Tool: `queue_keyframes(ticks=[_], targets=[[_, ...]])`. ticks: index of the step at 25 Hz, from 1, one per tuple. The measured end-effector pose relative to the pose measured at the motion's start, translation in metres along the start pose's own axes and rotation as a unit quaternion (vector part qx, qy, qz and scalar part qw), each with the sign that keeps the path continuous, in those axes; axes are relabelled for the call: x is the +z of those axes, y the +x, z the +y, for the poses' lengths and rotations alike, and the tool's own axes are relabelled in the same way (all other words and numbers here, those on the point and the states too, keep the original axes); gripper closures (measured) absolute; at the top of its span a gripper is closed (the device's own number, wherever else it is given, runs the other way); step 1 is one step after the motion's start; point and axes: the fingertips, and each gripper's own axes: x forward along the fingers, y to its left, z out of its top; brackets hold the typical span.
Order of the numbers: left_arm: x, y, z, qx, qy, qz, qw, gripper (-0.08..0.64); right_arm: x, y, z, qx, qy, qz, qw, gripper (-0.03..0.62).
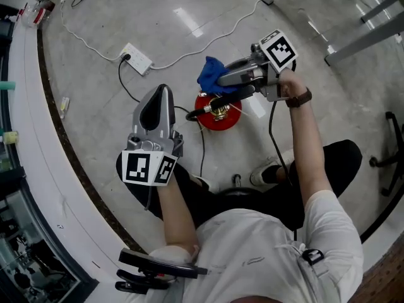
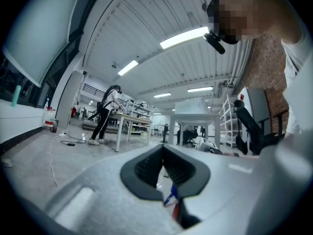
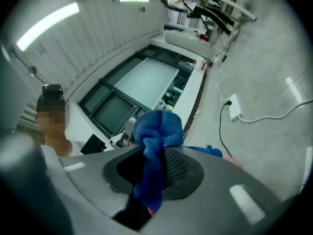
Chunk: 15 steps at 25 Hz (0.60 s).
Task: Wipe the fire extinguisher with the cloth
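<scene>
Left claw [image 1: 162, 92]: nearest, over the person's knee, to the left of the extinguisher. Pads [image 2: 146, 168] meet at the tip, narrow, nothing gripped.
Extinguisher [image 1: 218, 117]: stands upright on the floor [image 1: 315, 106], just ahead of the person's shoes and between the two claws. Seen from straight above as a red round top with a brass valve and black lever in the middle.
Extinguisher, hidden: the sides are out of sight below the top. No label or gauge can be read. The right claw overlaps the lever, so its outline is unclear.
Right claw [image 1: 221, 82]: reaches in from the right, just above the extinguisher top. Clamped on the cloth.
Cloth [image 1: 211, 73]: blue, bunched. In the right gripper view it bulges past the claw tip [image 3: 152, 148] and hangs down between the pads [image 3: 177, 166].
Cloth, unclear: cannot tell whether it touches the extinguisher. Its lower end is lost in the dark gap.
Black cord [image 1: 129, 87]: runs over the floor from the strip toward the extinguisher, partly behind the left claw.
Strip [image 1: 136, 59]: white, on the floor beyond, with a white cable [image 1: 208, 43] trailing away.
Table legs [image 1: 363, 40]: far right, cut off by the edge.
</scene>
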Motion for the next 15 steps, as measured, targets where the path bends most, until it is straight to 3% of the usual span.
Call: queue_keyframes(ticks=[2,5,7,9,12,15], targets=[[-0.001,0.001,0.001,0.001,-0.002,0.000,1.0000,0.560,-0.009,0.007,-0.017,-0.022,0.013,0.034,0.999,0.511],[-0.006,0.001,0.003,0.004,-0.004,0.004,1.0000,0.560,-0.016,-0.006,-0.057,-0.051,0.058,0.023,0.997,0.512],[-0.011,0.000,0.009,0.011,-0.006,0.009,0.9999,0.560,-0.036,-0.013,-0.109,-0.101,0.080,0.045,0.991,0.512],[-0.017,-0.003,0.015,0.019,-0.010,0.014,0.9997,0.560,-0.084,-0.016,-0.186,-0.171,0.129,0.089,0.973,0.512],[-0.026,-0.007,0.021,0.024,-0.021,0.018,0.9993,0.560,-0.149,-0.020,-0.291,-0.214,0.237,0.024,0.947,0.512],[-0.033,-0.006,0.026,0.027,-0.024,0.023,0.9991,0.560,-0.191,-0.033,-0.365,-0.298,0.248,0.020,0.921,0.512]])
